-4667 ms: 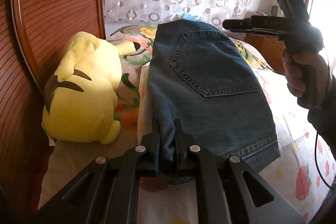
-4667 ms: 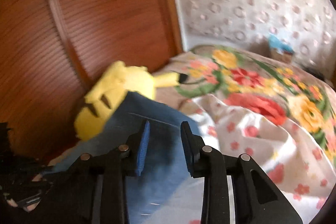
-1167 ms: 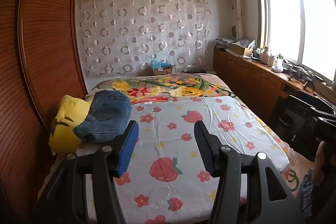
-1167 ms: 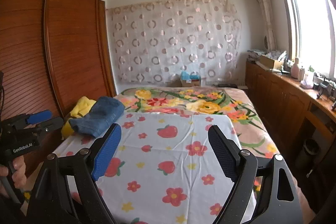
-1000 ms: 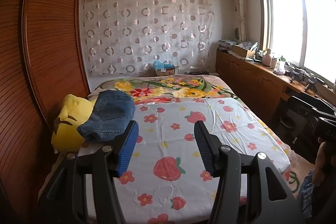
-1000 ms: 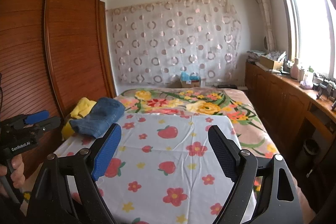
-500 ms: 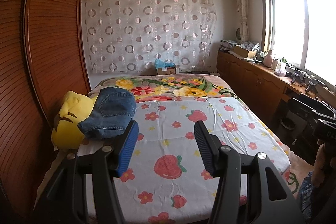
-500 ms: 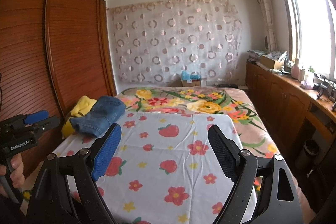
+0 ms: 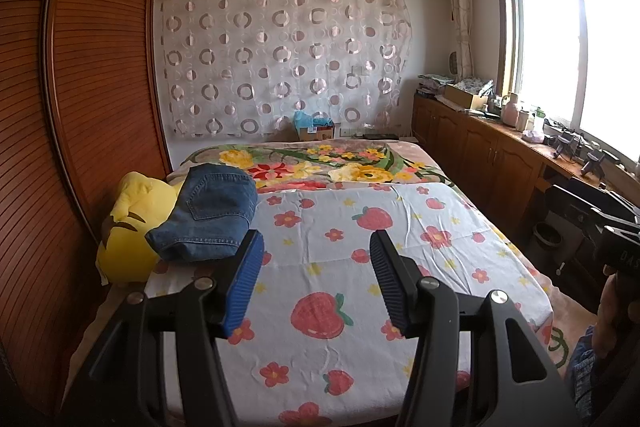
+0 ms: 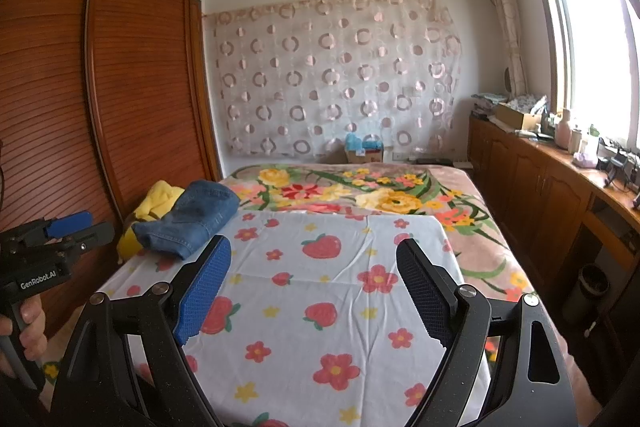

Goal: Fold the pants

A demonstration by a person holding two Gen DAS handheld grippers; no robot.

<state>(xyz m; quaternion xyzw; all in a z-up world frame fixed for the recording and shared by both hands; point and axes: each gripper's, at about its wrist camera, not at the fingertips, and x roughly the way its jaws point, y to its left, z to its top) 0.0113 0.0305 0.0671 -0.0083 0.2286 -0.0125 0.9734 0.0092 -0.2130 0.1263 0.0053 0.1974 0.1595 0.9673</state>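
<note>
The bed (image 9: pixel 440 267) fills most of what you see, covered near you by a white strawberry-print sheet (image 9: pixel 320 267) and further away by a floral blanket (image 9: pixel 320 163). A slatted wooden wardrobe (image 9: pixel 92 107) runs along the left, and a circle-patterned curtain (image 9: pixel 280 59) hangs on the far wall.

At the bed's far left edge lies a yellow plush toy (image 9: pixel 128 227). The folded jeans (image 9: pixel 208 219) sit partly on top of it and partly on the sheet, back pocket facing up. From this, the fold looks finished and the pants set aside.

Your left tool (image 9: pixel 316 279) is held over the near part of the bed with its jaws apart and nothing between them. Your right tool (image 10: pixel 314 291) is likewise spread wide and empty, well short of the jeans.

If you handle the bundle again, expect denim to be soft but fairly heavy and thick. Take it at the near hem edge through all the layers, since a pinch on the top layer alone would likely peel the fold open.
</note>
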